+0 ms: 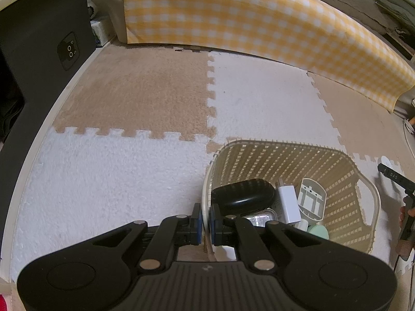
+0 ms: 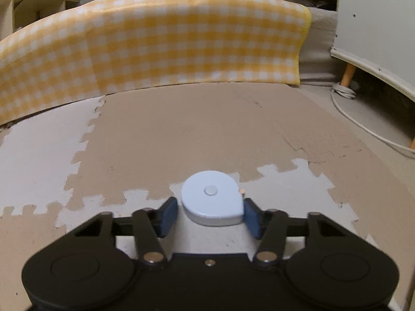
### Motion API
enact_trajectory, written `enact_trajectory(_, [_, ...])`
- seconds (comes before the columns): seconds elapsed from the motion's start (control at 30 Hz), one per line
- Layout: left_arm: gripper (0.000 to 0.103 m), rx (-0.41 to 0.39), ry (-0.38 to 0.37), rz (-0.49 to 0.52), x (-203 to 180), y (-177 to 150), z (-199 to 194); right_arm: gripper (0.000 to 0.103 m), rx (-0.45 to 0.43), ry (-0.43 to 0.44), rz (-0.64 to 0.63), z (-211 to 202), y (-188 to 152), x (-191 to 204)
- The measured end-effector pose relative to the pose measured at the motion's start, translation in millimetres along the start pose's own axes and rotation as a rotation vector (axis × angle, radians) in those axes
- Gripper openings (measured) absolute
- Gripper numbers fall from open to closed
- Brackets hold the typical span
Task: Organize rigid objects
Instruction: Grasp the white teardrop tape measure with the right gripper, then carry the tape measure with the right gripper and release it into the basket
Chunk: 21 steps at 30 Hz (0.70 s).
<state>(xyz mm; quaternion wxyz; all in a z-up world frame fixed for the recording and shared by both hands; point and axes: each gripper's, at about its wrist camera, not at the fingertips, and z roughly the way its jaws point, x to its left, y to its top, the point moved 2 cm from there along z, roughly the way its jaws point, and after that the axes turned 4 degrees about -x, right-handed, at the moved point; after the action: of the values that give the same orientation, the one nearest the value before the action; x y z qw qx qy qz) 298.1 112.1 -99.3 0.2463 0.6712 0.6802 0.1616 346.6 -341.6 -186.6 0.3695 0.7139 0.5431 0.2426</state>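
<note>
My left gripper (image 1: pixel 205 220) is shut on the near-left rim of a cream lattice basket (image 1: pixel 347 181) that stands on the floor mat. Inside the basket lie a black oval case (image 1: pixel 242 193), a white charger plug (image 1: pixel 289 202), a pale grey plastic holder (image 1: pixel 311 198), a clear small box (image 1: pixel 259 219) and a mint-green round piece (image 1: pixel 317 230). My right gripper (image 2: pixel 211 213) is open, its blue pads on either side of a white round tape measure (image 2: pixel 212 197) lying flat on the mat. The pads stand slightly apart from it.
Beige and white puzzle floor mats (image 1: pixel 145 98) cover the floor. A yellow checked cloth (image 2: pixel 155 46) hangs over furniture at the back. A black panel (image 1: pixel 46 39) stands at the left. A white cable (image 2: pixel 345 96) and a wooden furniture leg (image 2: pixel 347 75) are at the right.
</note>
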Motion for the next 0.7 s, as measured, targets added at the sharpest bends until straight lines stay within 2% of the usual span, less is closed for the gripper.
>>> enact_trajectory(0.4, [0.006,0.001,-0.002,-0.005,0,0,0,0.053,0.011,0.030,-0.087,-17,2,15])
enact_trajectory(0.7, [0.006,0.008,0.000,-0.008,0,-1,1,0.053,-0.098,0.133,-0.095,-63,34,41])
